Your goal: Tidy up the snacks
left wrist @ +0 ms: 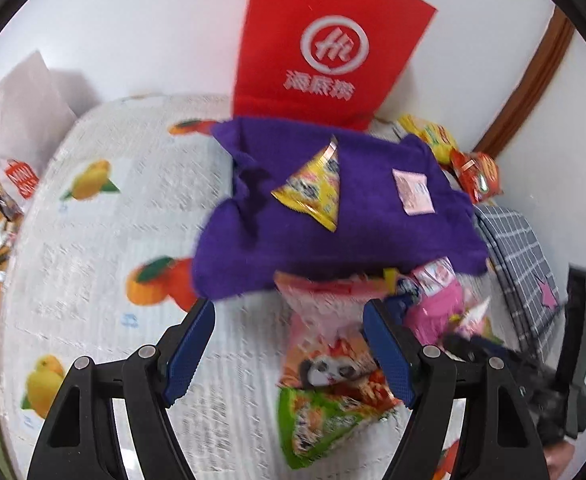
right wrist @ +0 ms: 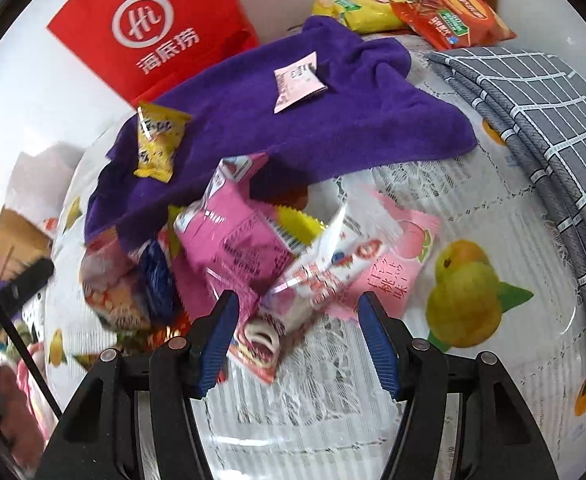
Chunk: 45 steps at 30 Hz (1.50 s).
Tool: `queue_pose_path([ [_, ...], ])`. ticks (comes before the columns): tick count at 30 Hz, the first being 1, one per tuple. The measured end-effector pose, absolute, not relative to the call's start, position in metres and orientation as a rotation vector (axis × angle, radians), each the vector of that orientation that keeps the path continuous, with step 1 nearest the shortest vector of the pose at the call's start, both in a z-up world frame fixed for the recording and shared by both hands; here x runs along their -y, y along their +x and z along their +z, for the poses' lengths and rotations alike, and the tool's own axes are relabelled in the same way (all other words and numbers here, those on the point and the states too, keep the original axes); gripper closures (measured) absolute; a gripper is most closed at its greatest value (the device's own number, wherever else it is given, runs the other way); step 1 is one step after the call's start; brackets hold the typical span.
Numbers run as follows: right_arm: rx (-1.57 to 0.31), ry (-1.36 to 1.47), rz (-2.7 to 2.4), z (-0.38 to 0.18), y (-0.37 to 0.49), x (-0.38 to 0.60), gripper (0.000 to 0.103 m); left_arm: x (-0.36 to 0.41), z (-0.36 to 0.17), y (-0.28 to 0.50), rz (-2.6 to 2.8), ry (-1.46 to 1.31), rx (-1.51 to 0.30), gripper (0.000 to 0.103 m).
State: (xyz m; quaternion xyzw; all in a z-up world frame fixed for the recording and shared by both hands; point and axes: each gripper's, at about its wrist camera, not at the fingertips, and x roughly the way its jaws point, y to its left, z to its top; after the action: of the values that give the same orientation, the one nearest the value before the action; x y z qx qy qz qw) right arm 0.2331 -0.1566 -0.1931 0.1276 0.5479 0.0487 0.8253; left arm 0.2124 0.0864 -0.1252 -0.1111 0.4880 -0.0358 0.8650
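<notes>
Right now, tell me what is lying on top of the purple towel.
On the purple towel lie two packets: a yellow snack packet near one edge and a small pale pink sachet further along. Whatever the towel covers underneath cannot be seen.

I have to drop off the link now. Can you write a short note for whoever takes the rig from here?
Left tongs: open, empty, over the panda snack bag and green packet.
Right tongs: open, gripping nothing, a red-and-white packet lying between the pads.
Snacks: most are heaped at the purple towel's near edge; a yellow packet and pink sachet lie on it; yellow and orange bags sit behind.
Done: no sorted group visible.
Left: sort nearly everything.
</notes>
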Motion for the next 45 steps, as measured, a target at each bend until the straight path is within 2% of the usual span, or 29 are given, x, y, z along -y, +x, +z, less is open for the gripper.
queue_pose_path([
  [2,-1.166,0.255,0.09,-0.194,0.236,0.153,0.041,-0.078,-0.131,0.212,-0.101,-0.225,-1.038,0.028],
  [4,-1.157,0.225,0.085,-0.194,0.237,0.148,0.05,-0.069,-0.141,0.212,-0.114,-0.206,-1.06,0.028],
  [5,-1.167,0.217,0.09,-0.196,0.239,0.147,0.06,-0.065,-0.145,0.212,-0.111,-0.201,-1.073,0.028],
  [6,-1.186,0.229,0.104,-0.2,0.24,0.146,0.063,-0.063,-0.15,0.213,-0.108,-0.199,-1.087,0.028],
  [10,-1.19,0.274,0.142,-0.206,0.239,0.151,0.065,-0.056,-0.164,0.217,-0.099,-0.192,-1.132,0.028],
  [16,-1.183,0.245,0.148,-0.196,0.229,0.155,0.081,-0.057,-0.174,0.225,-0.088,-0.223,-1.148,0.03],
  [17,-1.181,0.237,0.143,-0.194,0.228,0.156,0.082,-0.059,-0.177,0.226,-0.087,-0.242,-1.15,0.031],
  [19,-1.177,0.231,0.144,-0.192,0.224,0.158,0.082,-0.06,-0.178,0.225,-0.098,-0.259,-1.152,0.043],
  [21,-1.175,0.233,0.14,-0.19,0.22,0.162,0.083,-0.062,-0.178,0.224,-0.112,-0.275,-1.149,0.051],
  [25,-1.156,0.243,0.124,-0.184,0.215,0.169,0.083,-0.067,-0.171,0.218,-0.102,-0.266,-1.126,0.058],
  [45,-1.01,0.22,0.142,-0.124,0.191,0.159,0.083,-0.086,-0.117,0.191,-0.089,-0.282,-0.982,0.06],
])
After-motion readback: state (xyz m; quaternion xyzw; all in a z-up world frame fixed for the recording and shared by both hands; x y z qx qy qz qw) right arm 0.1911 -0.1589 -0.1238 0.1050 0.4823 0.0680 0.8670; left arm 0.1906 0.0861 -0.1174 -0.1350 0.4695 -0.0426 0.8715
